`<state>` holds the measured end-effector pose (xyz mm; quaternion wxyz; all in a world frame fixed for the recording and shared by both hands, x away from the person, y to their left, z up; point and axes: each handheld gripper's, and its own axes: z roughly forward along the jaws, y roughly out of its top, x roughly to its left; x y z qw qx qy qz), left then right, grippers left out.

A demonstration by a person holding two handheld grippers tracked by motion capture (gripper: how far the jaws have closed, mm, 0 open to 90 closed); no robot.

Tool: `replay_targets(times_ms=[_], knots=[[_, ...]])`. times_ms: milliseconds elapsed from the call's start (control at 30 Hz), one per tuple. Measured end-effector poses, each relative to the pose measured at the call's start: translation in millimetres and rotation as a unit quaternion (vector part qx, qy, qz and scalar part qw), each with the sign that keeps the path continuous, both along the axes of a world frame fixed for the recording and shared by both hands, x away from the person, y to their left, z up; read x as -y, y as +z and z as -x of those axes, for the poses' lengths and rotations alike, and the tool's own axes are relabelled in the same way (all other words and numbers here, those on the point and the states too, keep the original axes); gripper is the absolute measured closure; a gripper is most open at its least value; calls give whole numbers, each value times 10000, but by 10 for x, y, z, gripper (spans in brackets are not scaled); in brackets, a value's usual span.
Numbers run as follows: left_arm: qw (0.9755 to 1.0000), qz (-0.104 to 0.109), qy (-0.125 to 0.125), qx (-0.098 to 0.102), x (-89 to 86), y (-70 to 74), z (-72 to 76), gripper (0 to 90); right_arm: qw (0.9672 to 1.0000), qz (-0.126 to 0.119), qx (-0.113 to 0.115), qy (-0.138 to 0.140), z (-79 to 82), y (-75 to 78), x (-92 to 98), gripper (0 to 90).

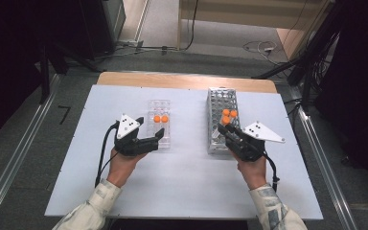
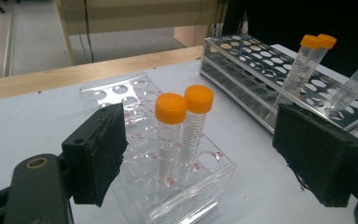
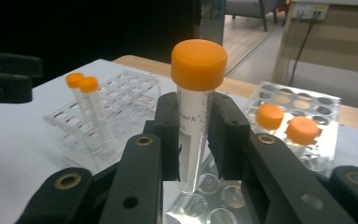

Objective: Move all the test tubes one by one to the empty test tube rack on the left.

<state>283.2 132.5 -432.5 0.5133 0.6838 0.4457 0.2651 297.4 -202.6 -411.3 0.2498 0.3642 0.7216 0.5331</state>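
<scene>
My right gripper (image 3: 193,140) is shut on a clear tube with an orange cap (image 3: 198,65), held upright just above the metal rack (image 3: 307,154). In the high view this gripper (image 1: 224,128) hangs over the rack's (image 1: 215,103) near end, the held tube's cap (image 1: 225,120) close to two capped tubes (image 1: 230,113) standing in it. My left gripper (image 2: 205,154) is open, its pads (image 2: 95,158) on either side of the near end of a clear plastic rack (image 2: 135,95), the right pad well clear of it. Two orange-capped tubes (image 2: 182,126) stand in that rack (image 1: 159,136).
A white sheet (image 1: 187,177) covers the table, with a wooden strip (image 1: 172,80) at its far edge. Both racks have several free holes. Cables (image 1: 258,47) lie on the floor beyond the table, and metal rails (image 1: 323,163) run along both sides.
</scene>
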Motion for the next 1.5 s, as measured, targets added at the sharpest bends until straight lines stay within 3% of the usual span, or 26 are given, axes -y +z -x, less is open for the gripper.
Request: replay_targets(times_ms=[400, 600, 933, 1300, 1500], knots=[[9991, 67, -409, 120, 187, 66, 104, 183, 9976, 196, -217, 633, 100, -140, -377, 720], [9972, 97, -716, 196, 310, 115, 183, 200, 9951, 313, -372, 857, 110, -236, -537, 720], [9916, 88, -1256, 282, 448, 114, 262, 349, 9908, 495, -461, 1168, 172, -326, -745, 720], [9886, 23, -1482, 266, 500, 74, 276, 546, 9873, 548, -499, 1402, 231, -350, -852, 720], [9873, -35, -1570, 249, 522, 45, 278, 587, 9862, 549, -484, 1486, 241, -349, -862, 720]])
